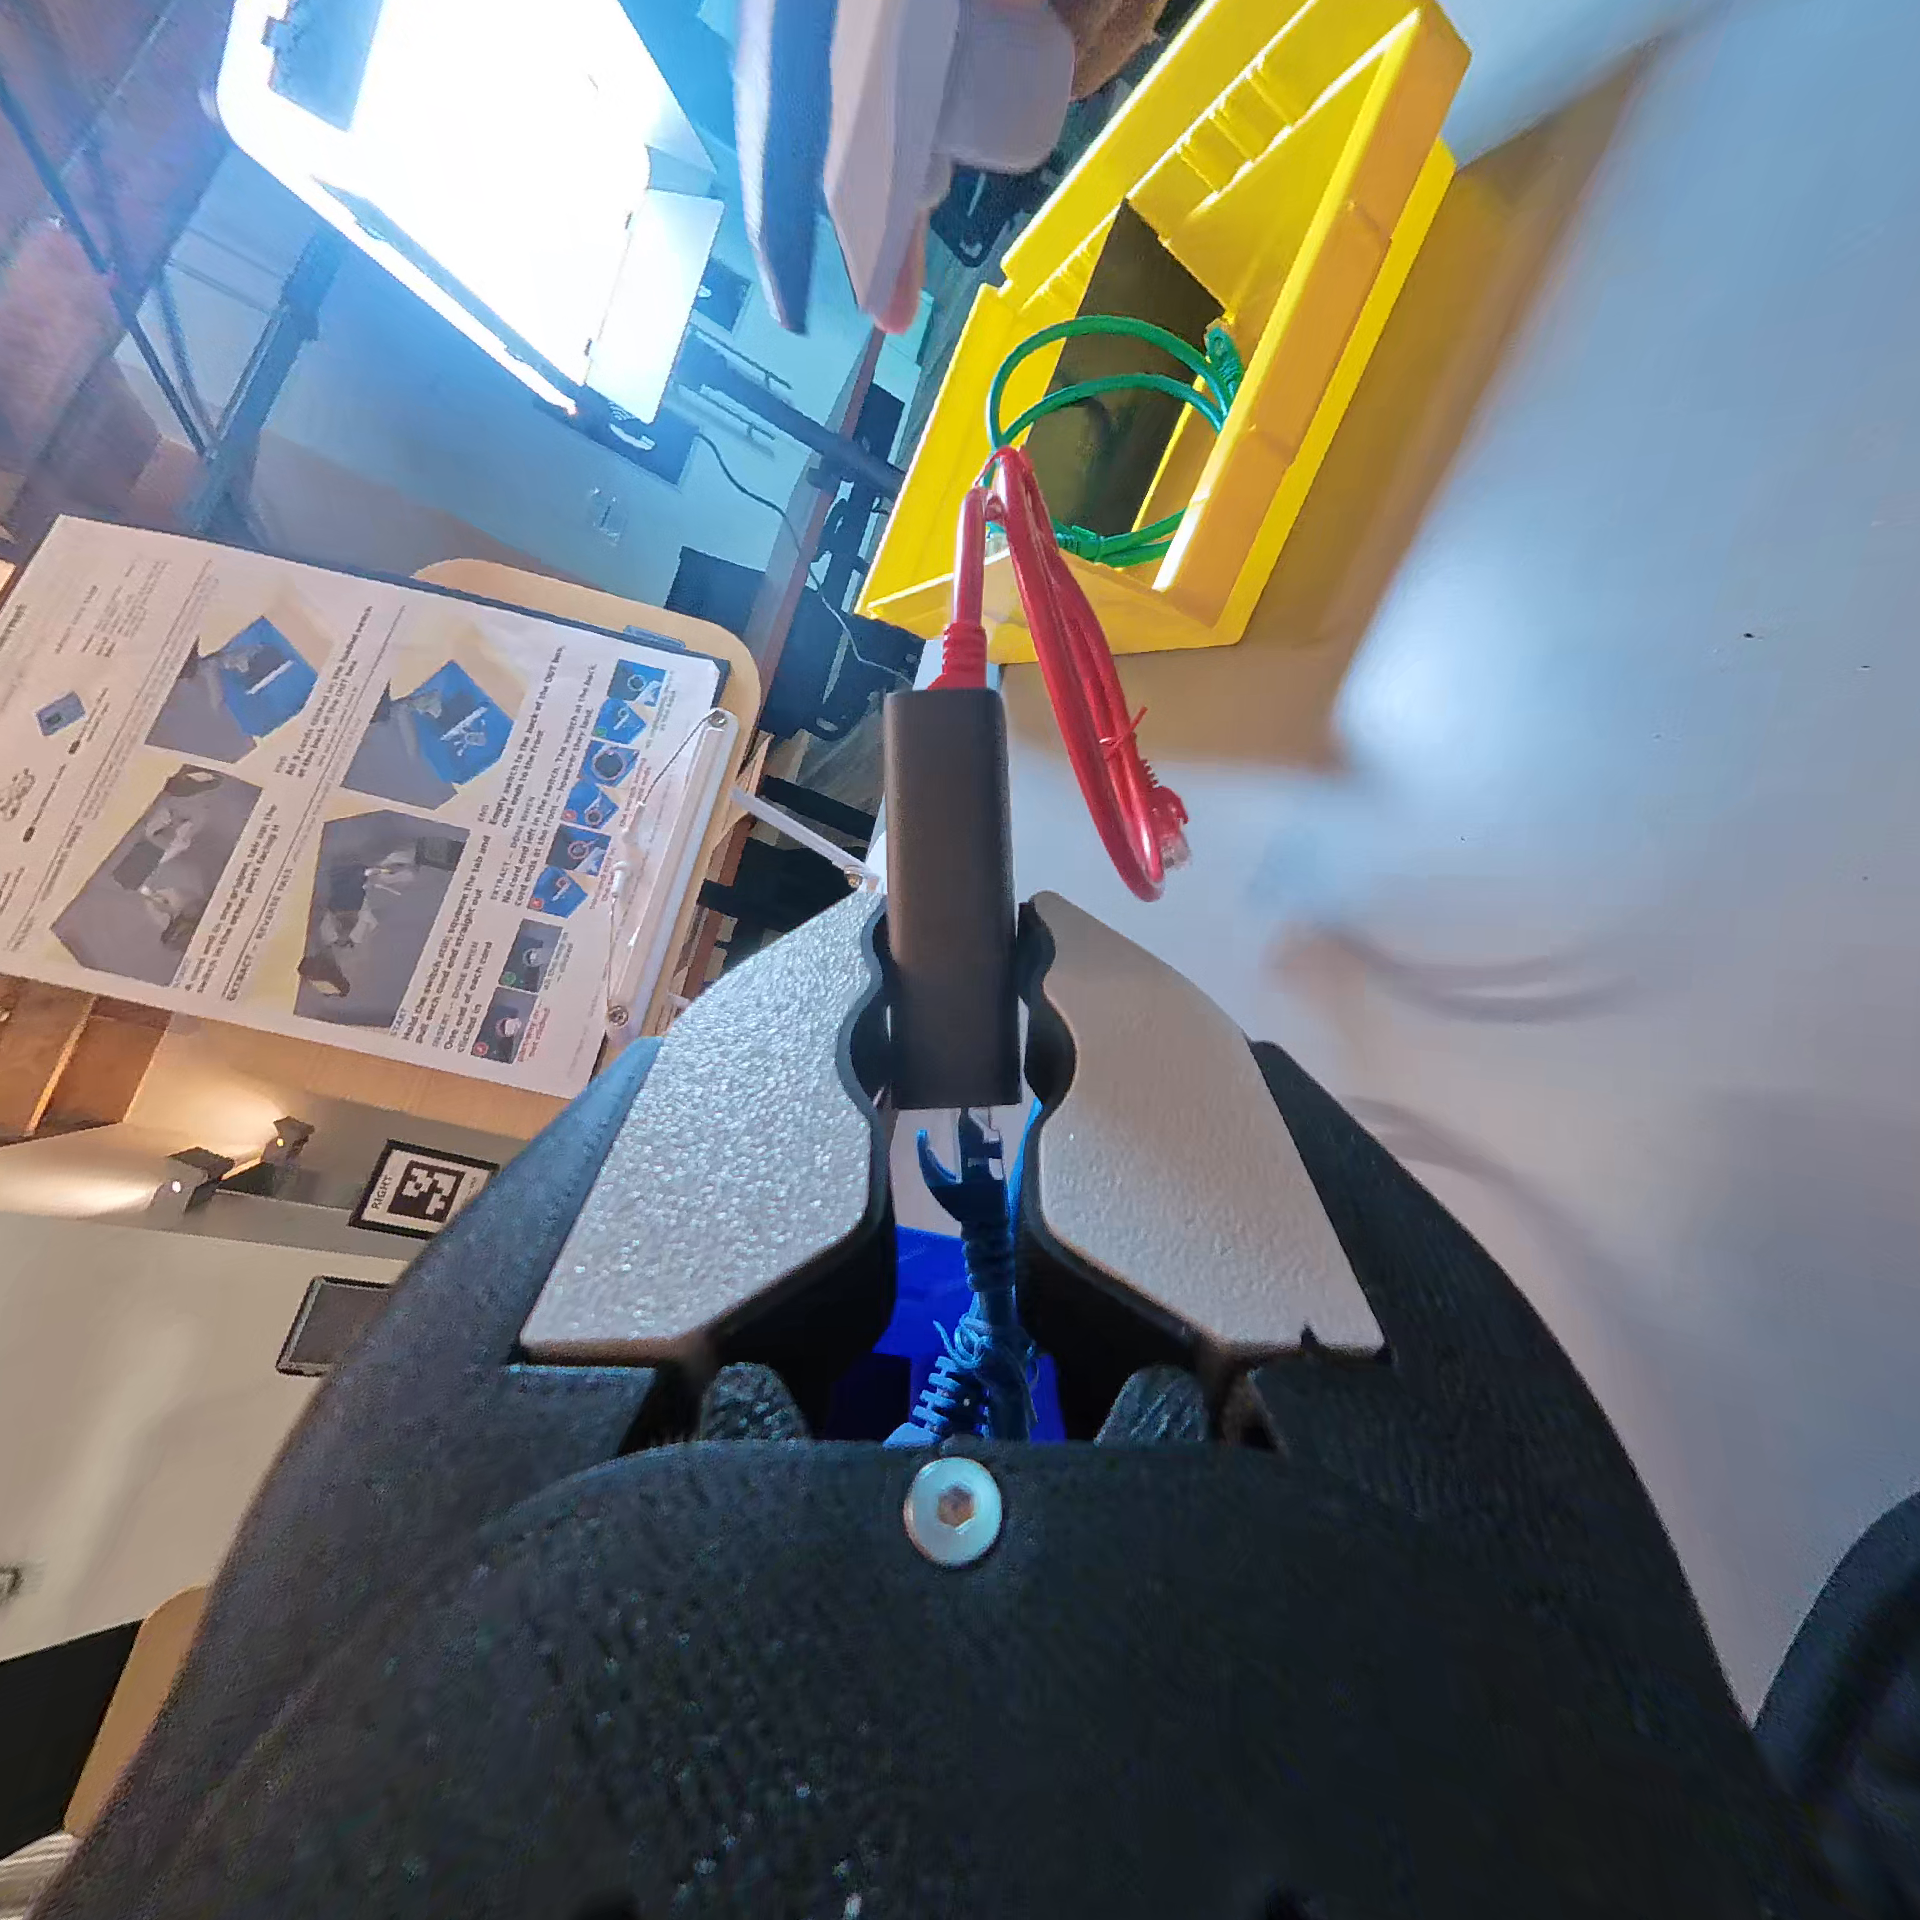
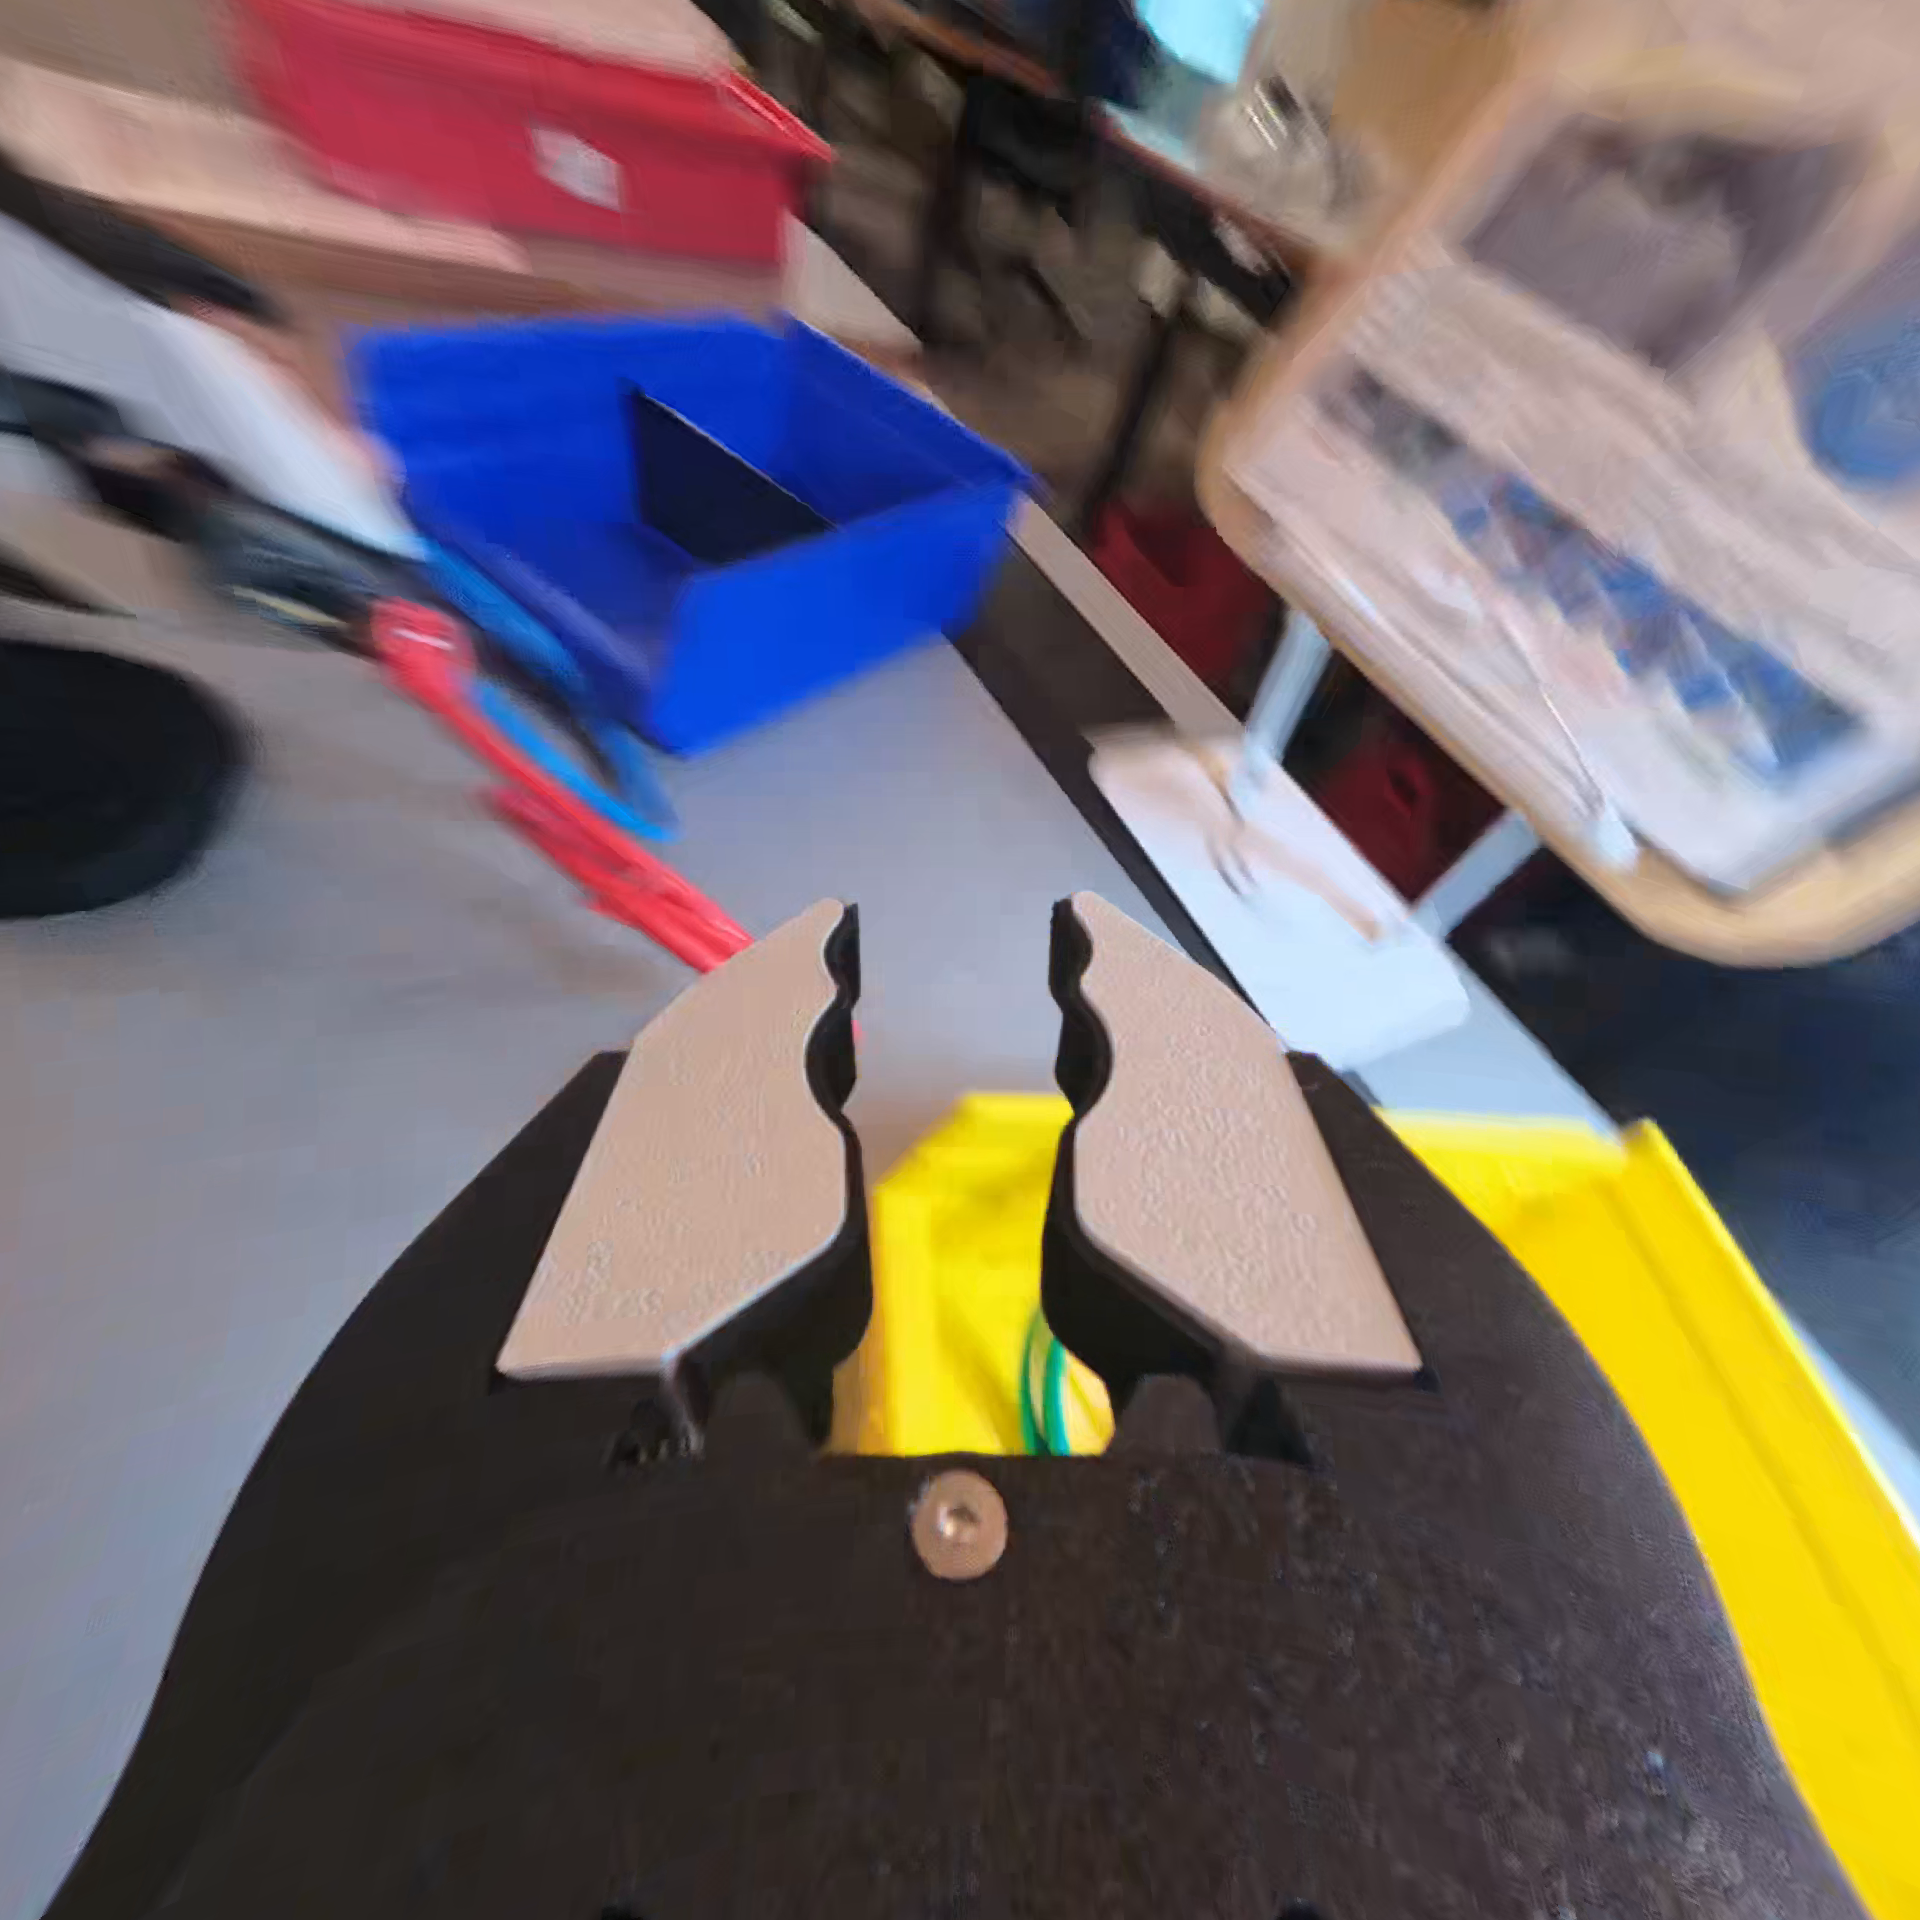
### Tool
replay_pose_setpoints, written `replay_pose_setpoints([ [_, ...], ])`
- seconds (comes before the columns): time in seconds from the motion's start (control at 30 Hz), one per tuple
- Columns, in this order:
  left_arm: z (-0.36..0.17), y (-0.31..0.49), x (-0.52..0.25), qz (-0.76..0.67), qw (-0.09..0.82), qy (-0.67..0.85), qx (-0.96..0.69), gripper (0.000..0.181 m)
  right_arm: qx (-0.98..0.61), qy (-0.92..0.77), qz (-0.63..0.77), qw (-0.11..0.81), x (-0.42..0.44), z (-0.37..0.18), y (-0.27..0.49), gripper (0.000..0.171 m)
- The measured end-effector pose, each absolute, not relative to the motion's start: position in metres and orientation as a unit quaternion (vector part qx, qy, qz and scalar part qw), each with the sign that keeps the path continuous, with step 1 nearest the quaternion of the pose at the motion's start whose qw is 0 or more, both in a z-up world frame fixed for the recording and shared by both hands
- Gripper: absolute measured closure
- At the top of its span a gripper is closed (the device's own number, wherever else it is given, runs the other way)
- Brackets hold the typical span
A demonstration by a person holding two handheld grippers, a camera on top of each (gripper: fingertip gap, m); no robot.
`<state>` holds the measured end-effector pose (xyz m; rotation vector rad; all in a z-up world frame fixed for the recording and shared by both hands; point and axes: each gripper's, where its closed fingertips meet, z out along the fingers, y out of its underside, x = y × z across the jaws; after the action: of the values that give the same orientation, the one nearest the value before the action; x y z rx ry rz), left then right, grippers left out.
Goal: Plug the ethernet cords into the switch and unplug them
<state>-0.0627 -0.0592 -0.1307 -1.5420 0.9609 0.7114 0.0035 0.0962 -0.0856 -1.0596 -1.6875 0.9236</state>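
Two cords, red and blue, look plugged into the black switch in the left wrist view, the left gripper clamped on it; a green cord waits in the yellow bin. In the blurred right wrist view, the right gripper gapes empty above that bin, so one plugging and all the unplugging seem left.

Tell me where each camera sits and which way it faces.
Left wrist view: on the left gripper, shut on the black rectangular switch, facing the yellow plastic bin.
Right wrist view: on the open right gripper, above the yellow bin's rim, facing the blue plastic bin.
Shared: yellow bin, red ethernet cord.
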Motion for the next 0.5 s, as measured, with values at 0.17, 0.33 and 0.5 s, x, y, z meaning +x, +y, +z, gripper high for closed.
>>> replay_pose_setpoints([
  [0.17,-0.139,-0.055,-0.051,0.310,0.546,0.433,-0.647,0.160,-0.257,-0.786,0.321,0.461,0.012,-0.096,-0.002,0.136],
  [0.33,-0.147,-0.052,-0.037,0.326,0.523,0.462,-0.638,0.160,-0.189,-0.823,0.209,0.494,-0.005,-0.128,-0.030,0.145],
  [0.5,-0.155,-0.053,-0.030,0.333,0.509,0.477,-0.634,0.160,-0.180,-0.828,0.194,0.494,-0.012,-0.148,-0.034,0.150],
])
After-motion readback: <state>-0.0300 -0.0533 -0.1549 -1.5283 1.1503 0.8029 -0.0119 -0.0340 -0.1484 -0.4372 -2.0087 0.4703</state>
